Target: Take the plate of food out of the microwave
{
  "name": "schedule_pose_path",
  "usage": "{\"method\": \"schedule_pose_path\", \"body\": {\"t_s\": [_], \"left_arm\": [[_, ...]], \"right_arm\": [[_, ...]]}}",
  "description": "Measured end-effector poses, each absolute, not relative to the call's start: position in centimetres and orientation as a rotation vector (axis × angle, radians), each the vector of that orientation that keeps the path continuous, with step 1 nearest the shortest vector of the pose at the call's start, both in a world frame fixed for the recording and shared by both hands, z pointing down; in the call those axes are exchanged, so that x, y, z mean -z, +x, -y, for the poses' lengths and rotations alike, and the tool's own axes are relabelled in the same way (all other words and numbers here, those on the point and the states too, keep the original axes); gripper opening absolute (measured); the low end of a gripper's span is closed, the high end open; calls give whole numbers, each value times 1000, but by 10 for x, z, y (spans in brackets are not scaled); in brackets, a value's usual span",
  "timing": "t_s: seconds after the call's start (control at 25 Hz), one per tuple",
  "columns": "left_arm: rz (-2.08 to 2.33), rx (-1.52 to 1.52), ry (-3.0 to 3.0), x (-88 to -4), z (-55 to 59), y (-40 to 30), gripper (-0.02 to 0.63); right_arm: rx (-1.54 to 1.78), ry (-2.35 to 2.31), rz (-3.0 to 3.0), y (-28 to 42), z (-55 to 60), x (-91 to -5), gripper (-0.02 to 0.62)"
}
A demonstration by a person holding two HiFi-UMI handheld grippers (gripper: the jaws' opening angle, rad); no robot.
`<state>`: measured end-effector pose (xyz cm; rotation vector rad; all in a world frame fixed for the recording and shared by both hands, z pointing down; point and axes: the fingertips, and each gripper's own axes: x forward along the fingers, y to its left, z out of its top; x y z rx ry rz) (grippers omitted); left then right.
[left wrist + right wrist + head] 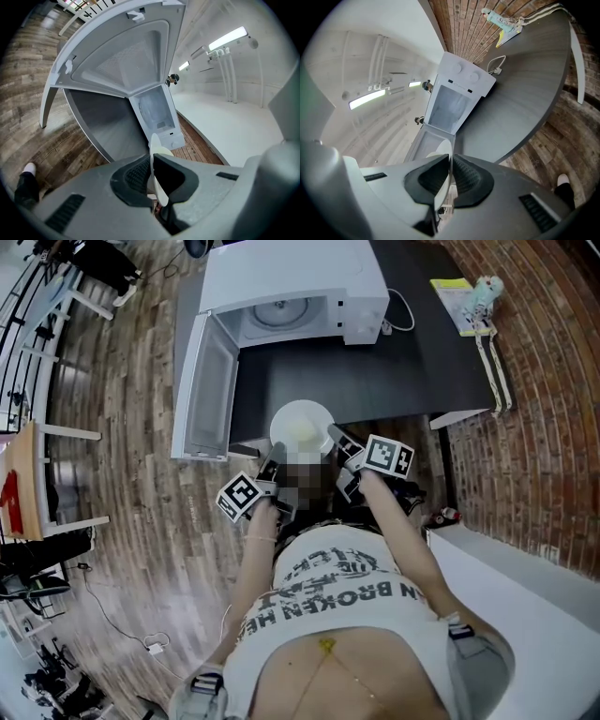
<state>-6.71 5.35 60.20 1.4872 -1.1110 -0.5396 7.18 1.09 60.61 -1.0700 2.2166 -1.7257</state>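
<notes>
Left gripper [271, 465], right gripper [336, 436], one plate [298, 424] clamped

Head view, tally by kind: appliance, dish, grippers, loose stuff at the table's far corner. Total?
microwave: 1
plate: 1
grippers: 2 (left gripper, right gripper, each shut on the plate's rim)
yellow leaflet: 1
small teal-and-white object: 1
total: 6
</notes>
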Motion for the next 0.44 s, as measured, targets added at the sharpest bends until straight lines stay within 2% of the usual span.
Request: {"method": "schedule_pose_path", "body": {"t_s": [0.44], "left_arm": [[1121, 548, 1483, -603, -44, -54, 23]], "right_arm": [[1738, -1059, -2222, 84, 0, -607, 28]]}}
